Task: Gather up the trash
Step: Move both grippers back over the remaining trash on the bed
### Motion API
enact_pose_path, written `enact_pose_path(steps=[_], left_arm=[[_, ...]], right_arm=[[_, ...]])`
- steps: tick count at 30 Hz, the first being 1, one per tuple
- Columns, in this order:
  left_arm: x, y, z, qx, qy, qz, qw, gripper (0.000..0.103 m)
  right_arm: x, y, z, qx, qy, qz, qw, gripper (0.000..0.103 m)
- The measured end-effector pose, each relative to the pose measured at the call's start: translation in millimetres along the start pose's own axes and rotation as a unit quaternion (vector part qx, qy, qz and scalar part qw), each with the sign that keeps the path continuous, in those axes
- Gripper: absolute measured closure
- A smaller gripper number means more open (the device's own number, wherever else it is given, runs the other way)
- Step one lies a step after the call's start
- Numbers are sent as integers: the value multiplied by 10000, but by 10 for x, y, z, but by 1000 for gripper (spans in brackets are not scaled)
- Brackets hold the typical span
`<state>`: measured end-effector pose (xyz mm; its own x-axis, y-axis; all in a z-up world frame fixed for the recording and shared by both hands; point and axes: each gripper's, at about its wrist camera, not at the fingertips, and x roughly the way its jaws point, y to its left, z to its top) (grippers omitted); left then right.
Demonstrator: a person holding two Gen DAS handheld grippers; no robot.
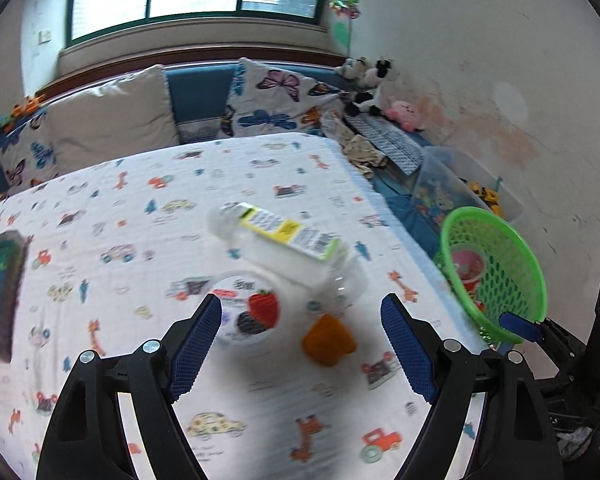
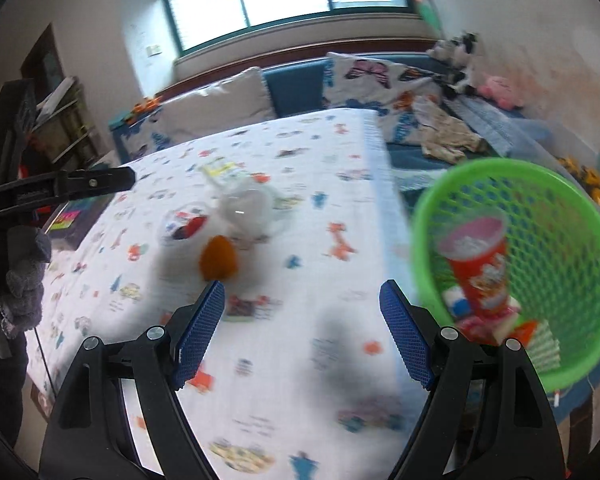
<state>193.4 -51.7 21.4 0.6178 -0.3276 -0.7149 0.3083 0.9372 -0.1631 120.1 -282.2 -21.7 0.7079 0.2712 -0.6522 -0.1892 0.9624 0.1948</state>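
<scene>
Evidently we hold both grippers, left (image 1: 301, 344) and right (image 2: 301, 332), wide open and empty, bottle (image 1: 284, 248) ahead, basket (image 2: 540, 240) alongside for drops.

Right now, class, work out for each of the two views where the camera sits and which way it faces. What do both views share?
Left wrist: on the left hand-held gripper, open, looking down over the patterned table; the other gripper's tip shows at right.
Right wrist: on the right hand-held gripper, open, facing the table edge; a gloved hand shows at left.
Shared: plastic bottle, orange lump, green basket.
</scene>
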Motion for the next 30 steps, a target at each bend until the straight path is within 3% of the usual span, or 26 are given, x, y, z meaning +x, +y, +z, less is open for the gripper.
enact_pose_path(steps=[13,30], left_arm=[[-89,515,-79,-417,-6,250,9988,24],[106,744,-217,-503,259,336,9978,24]], right_arm=[[621,634,161,-619,395,462,9962,29],[1313,814,106,-969,921,328,9905,42]])
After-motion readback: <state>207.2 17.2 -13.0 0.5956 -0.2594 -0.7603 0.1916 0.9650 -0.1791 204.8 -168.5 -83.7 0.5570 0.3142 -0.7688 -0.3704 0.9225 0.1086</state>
